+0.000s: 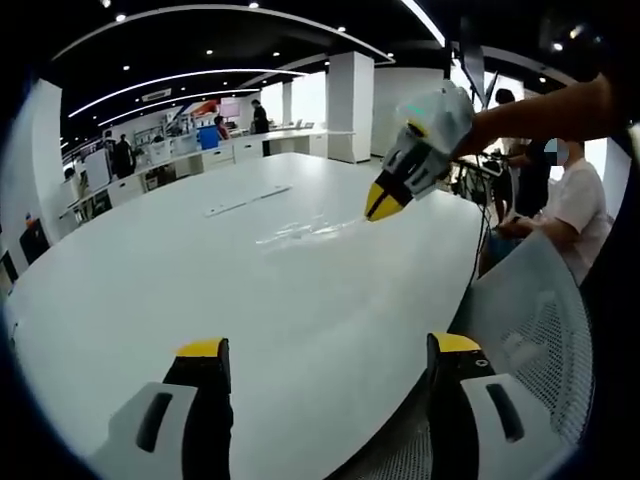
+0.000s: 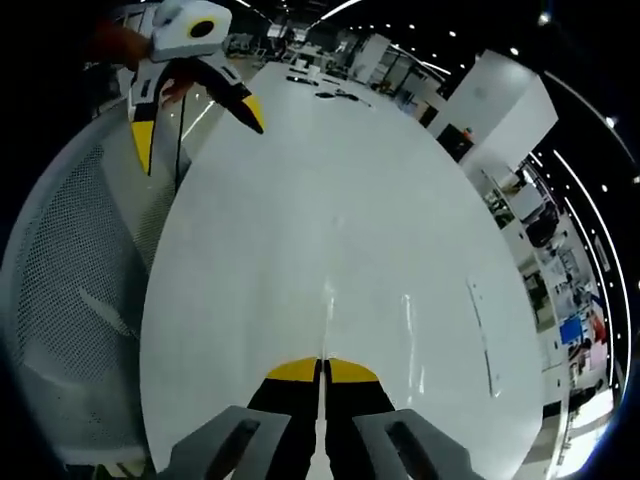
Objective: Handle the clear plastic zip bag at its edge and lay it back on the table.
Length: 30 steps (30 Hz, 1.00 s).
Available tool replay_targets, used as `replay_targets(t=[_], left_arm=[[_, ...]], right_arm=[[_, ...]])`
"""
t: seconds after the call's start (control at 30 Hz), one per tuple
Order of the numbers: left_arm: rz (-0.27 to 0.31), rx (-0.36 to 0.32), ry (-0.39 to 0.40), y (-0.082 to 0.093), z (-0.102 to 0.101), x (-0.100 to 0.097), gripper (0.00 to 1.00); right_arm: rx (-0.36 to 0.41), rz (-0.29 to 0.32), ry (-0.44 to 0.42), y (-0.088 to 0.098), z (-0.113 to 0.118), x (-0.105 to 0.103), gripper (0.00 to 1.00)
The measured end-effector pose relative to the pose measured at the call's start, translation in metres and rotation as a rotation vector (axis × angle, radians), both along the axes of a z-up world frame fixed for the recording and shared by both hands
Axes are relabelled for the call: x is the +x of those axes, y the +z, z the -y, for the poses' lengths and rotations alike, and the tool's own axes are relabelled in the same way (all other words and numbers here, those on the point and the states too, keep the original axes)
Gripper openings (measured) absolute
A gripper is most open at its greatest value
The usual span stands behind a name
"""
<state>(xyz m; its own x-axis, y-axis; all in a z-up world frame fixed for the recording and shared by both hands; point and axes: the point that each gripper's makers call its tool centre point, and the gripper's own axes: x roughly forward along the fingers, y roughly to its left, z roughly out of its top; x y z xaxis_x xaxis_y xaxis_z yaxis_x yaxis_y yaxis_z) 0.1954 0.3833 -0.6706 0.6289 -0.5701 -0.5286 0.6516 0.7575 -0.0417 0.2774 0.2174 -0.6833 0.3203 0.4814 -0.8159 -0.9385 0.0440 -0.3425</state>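
At two o'clock on the glossy white oval table, the right gripper is clamped on the clear plastic zip bag; left gripper gapes. The thin film may slip or crumple.

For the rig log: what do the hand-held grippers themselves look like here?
Both match. The left hand-held gripper has black jaws capped with yellow tips, on light grey mounts with dark slots. The right hand-held gripper has the same black jaws, yellow tips and grey mounts, plus a white body.

left gripper view low over the tabletop edge, facing across, right gripper view opposite, close, both sharing the tabletop
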Motion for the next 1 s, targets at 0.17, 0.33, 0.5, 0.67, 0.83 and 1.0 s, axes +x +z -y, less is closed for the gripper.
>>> replay_targets(t=[0.17,0.33,0.5,0.67,0.83,1.0], left_arm=[[-0.001,0.002,-0.01,0.0,0.002,0.0,0.79],[0.001,0.005,-0.023,0.001,0.006,0.0,0.78],[0.002,0.007,-0.034,0.002,0.009,0.0,0.78],[-0.001,0.01,-0.046,0.001,0.011,-0.002,0.77],[-0.001,0.014,-0.054,0.001,0.012,-0.001,0.75],[0.0,0.016,-0.061,0.001,0.012,0.0,0.74]], right_arm=[[0.005,-0.002,0.006,0.002,0.0,-0.007,0.0],[0.012,-0.003,0.013,0.005,0.0,-0.015,0.0],[0.016,-0.007,0.018,0.006,0.001,-0.022,0.0],[0.018,0.0,0.024,0.007,0.0,-0.027,0.0],[0.021,0.005,0.032,0.007,-0.003,-0.032,0.0],[0.025,0.011,0.04,0.008,-0.005,-0.036,0.0]])
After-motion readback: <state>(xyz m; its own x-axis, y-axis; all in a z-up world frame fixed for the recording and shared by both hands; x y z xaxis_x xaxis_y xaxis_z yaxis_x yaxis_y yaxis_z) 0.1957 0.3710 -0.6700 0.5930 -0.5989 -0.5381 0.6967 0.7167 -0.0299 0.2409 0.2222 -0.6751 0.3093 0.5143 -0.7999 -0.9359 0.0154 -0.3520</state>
